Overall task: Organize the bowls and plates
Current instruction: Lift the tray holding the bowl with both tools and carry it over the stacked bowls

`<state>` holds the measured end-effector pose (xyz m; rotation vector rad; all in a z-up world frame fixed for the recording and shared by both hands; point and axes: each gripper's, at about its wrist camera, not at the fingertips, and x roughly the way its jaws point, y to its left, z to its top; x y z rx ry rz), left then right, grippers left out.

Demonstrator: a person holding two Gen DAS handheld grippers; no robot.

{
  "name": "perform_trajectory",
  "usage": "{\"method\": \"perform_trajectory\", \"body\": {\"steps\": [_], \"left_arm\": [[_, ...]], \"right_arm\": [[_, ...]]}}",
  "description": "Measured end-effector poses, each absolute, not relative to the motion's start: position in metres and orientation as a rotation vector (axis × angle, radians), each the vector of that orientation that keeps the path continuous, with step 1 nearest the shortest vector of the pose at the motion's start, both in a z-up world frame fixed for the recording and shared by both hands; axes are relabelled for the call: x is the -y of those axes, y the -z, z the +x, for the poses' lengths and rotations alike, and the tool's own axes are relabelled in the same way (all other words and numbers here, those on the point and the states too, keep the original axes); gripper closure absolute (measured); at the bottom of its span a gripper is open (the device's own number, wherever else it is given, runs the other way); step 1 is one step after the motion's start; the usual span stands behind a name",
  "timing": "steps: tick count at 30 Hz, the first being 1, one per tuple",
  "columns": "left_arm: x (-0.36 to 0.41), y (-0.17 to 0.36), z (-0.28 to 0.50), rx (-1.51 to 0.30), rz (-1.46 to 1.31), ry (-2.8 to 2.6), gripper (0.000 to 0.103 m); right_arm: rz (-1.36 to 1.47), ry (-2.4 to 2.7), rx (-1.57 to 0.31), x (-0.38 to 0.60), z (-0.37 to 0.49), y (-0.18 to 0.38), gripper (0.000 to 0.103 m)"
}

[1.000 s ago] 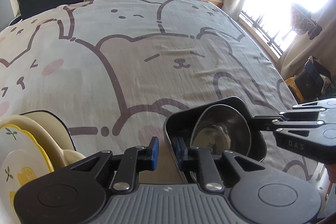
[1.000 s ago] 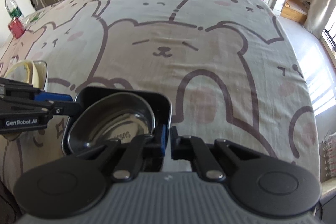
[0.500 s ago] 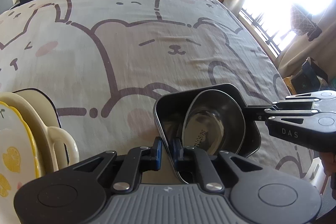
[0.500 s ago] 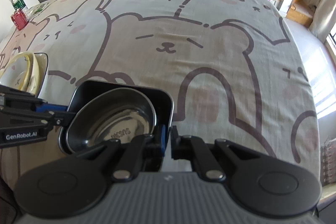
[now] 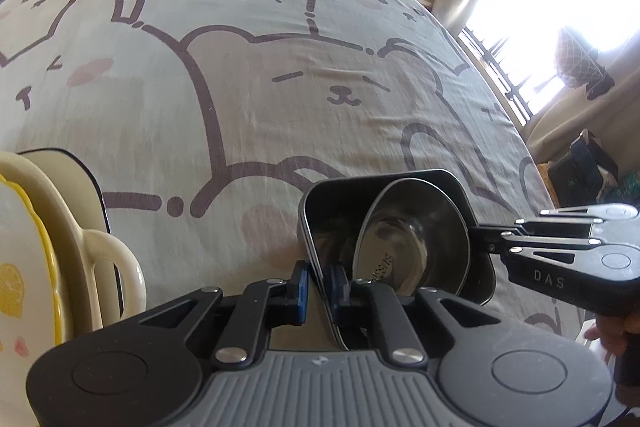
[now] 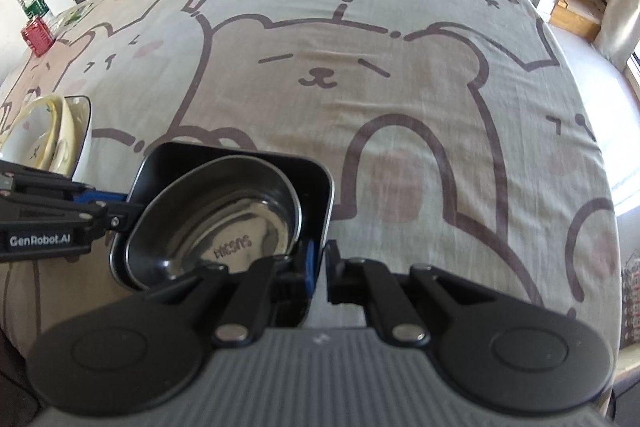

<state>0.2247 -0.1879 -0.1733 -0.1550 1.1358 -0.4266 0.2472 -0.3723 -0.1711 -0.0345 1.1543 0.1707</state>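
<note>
Both wrist views look steeply down over their own fingers, close to the table (image 5: 280,75). Left view faces from the left, right from the near right; both share the tray (image 5: 332,203) and bowl (image 6: 224,211).

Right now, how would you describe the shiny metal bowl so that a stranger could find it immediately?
Start from the bear-print tablecloth; at its near edge both grippers pinch opposite rims of a black square tray. The steel bowl sits tilted inside that tray. It is the only mirror-bright dish: the dishes standing to the left are cream and yellow.
</note>
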Motion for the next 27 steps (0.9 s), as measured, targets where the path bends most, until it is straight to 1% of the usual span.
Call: {"method": "perform_trajectory", "body": {"steps": [4, 9, 14, 17, 27], "left_arm": [[0.187, 0.173, 0.224, -1.144, -0.178, 0.407, 0.091], [0.186, 0.173, 0.225, -1.154, -0.198, 0.396, 0.092], [0.187, 0.171, 0.225, -1.142, -0.176, 0.390, 0.096], [0.184, 0.167, 0.226, -1.131, -0.178, 0.385, 0.098], [0.169, 0.127, 0.221, -1.026, -0.216, 0.408, 0.099]], "right_arm": [[0.023, -0.158, -1.151, 0.378, 0.248, 0.173, 0.096], [-0.010, -0.174, -1.148, 0.377, 0.247, 0.172, 0.097], [0.002, -0.144, -1.175, 0.374, 0.249, 0.170, 0.097], [0.018, -0.142, -1.149, 0.372, 0.246, 0.162, 0.097], [0.087, -0.117, -1.052, 0.372, 0.228, 0.127, 0.097]]}}
